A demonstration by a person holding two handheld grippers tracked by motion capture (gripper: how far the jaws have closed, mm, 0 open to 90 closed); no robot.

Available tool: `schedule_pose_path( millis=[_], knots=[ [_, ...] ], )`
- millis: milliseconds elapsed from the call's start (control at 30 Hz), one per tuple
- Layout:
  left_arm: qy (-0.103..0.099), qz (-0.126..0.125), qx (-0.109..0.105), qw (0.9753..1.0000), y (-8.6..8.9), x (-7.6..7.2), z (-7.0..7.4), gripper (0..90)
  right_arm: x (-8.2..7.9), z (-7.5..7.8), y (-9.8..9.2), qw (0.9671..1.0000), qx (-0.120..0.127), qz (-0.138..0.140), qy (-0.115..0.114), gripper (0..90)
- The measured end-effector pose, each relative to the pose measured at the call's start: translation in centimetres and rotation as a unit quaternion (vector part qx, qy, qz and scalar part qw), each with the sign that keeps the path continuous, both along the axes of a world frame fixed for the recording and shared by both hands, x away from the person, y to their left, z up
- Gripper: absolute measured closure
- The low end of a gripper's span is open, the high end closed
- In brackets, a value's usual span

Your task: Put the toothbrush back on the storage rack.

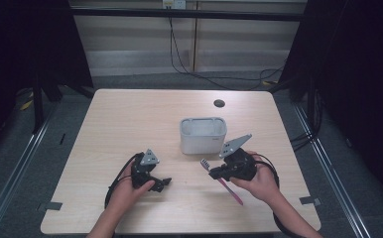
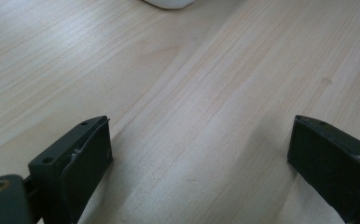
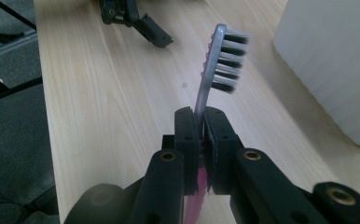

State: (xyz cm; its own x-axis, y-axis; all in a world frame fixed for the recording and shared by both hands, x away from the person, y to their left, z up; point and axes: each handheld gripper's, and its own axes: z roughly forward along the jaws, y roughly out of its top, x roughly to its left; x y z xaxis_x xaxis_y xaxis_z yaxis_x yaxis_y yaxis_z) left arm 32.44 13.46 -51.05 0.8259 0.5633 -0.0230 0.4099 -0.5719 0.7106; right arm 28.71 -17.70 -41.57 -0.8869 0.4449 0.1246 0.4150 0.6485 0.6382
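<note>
Centrally, white bin (image 1: 203, 135) on table (image 1: 130, 119), contents unseen, right gripper (image 3: 201, 122) beside bin clamping pink toothbrush (image 3: 220, 58), left gripper (image 2: 199, 149) wide open, empty.

toothbrush (image 3: 214, 70): the handle is pink, the neck is grey and half clear, the bristles are in rows of black and white, and small pink dots run along the back of the head.
right gripper (image 3: 201, 133): black jaws and black body, with brass-coloured screw holes; the plate on top is grey.
left gripper (image 1: 156, 183): black also, with the same grey plate on top and a black cable.
container (image 1: 203, 135): pale grey-white, plain, without pattern.
table (image 1: 130, 119): light wood with fine straight grain lines; one small dark round hole is near the far edge.
floor (image 1: 11, 163): dark grey.
</note>
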Motion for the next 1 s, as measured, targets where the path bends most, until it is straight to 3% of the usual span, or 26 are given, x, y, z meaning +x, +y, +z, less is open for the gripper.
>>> schedule_pose_path(
  millis=[200,367,767,1000],
  knots=[
    [0.000,0.000,0.000,1.0000,0.0,0.0,0.0,5.9,0.2,0.9,-0.7,0.9996,0.022,-0.014,-0.012,84.7],
    [0.000,0.000,0.000,1.0000,0.0,0.0,0.0,5.9,0.3,1.8,-1.5,0.9972,0.058,-0.034,-0.033,84.7],
    [0.000,0.000,0.000,1.0000,0.0,0.0,0.0,5.9,0.8,2.9,-2.5,0.9930,0.090,-0.058,-0.049,84.7],
    [0.000,0.000,0.001,1.0000,0.0,0.0,0.0,6.0,1.2,3.5,-3.3,0.9878,0.120,-0.080,-0.060,84.6]
  ],
)
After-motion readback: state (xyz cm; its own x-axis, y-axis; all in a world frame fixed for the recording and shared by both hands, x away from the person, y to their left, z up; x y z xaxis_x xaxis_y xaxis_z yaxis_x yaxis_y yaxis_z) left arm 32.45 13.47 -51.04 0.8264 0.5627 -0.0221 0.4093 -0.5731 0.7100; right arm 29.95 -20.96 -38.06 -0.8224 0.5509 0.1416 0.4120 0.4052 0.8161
